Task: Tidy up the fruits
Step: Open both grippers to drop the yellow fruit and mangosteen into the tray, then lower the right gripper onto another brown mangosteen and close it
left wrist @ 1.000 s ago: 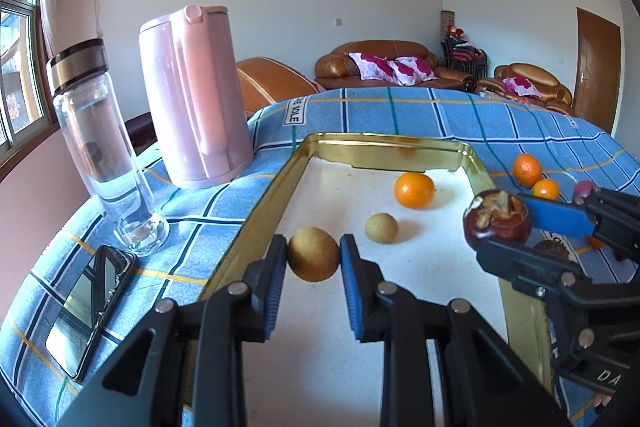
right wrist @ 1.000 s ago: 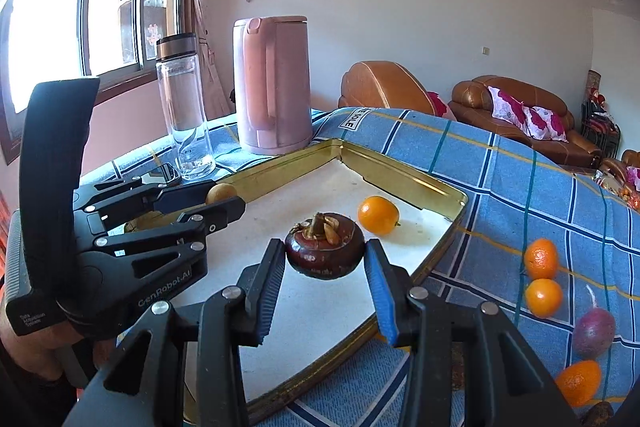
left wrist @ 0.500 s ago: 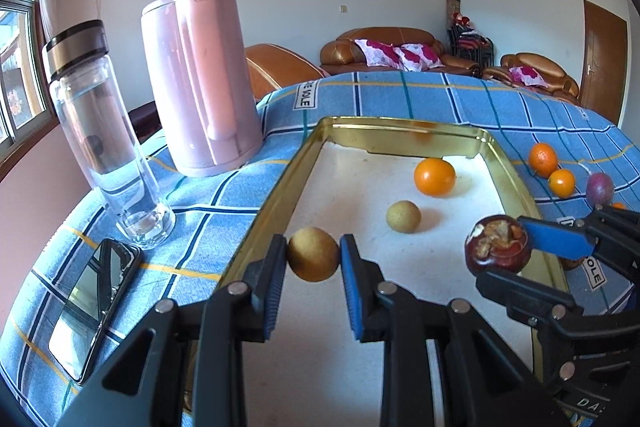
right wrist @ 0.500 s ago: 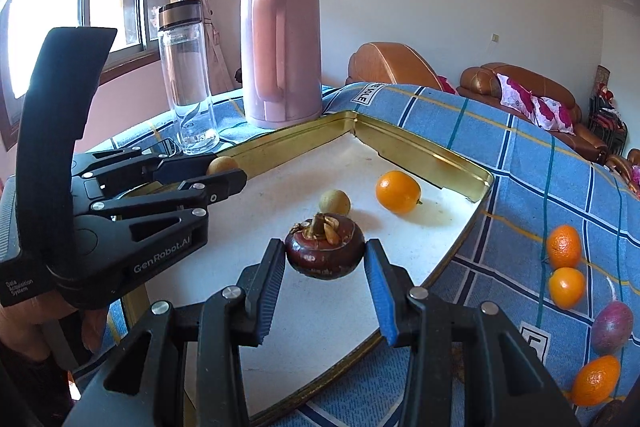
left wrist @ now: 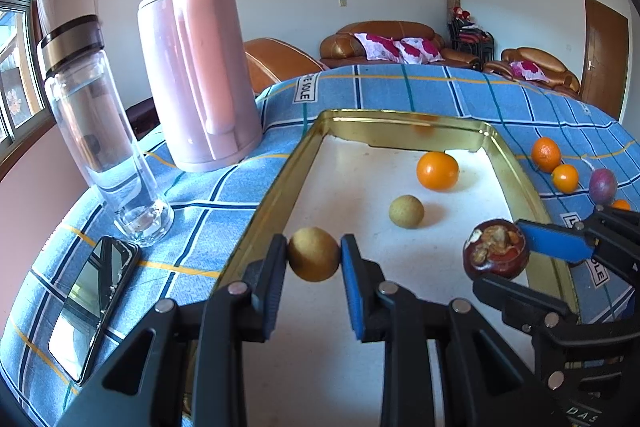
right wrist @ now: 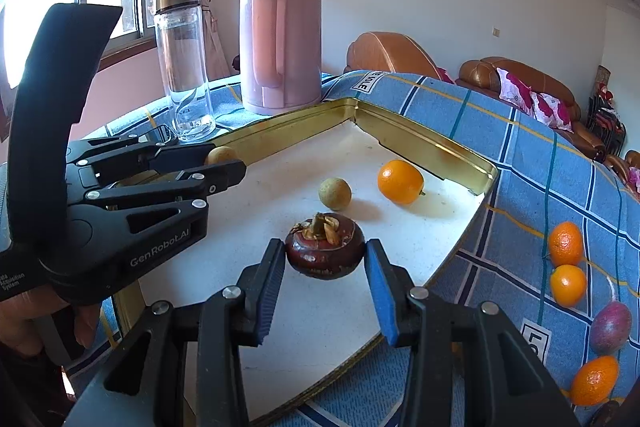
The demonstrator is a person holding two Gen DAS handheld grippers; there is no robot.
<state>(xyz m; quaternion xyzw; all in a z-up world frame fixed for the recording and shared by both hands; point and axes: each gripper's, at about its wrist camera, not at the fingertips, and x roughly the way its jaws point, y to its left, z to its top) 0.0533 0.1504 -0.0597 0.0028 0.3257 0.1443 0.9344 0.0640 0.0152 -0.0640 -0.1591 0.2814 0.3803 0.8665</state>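
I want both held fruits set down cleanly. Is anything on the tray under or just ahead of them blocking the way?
Nothing visible does. The tray is bare white beneath the longan and mangosteen; the loose longan and orange lie farther back.

"GenRobot.AI" reads in pale letters along the side of the left gripper (right wrist: 224, 163), with small print ending "Acquisition System" near its handle end. The checked tablecloth (left wrist: 400, 87) carries white patches, one reading "OLE" with a cut-off letter before it. On the right gripper (left wrist: 500, 247), in the left wrist view, "DAS" shows at the bottom edge, the rest cut off.
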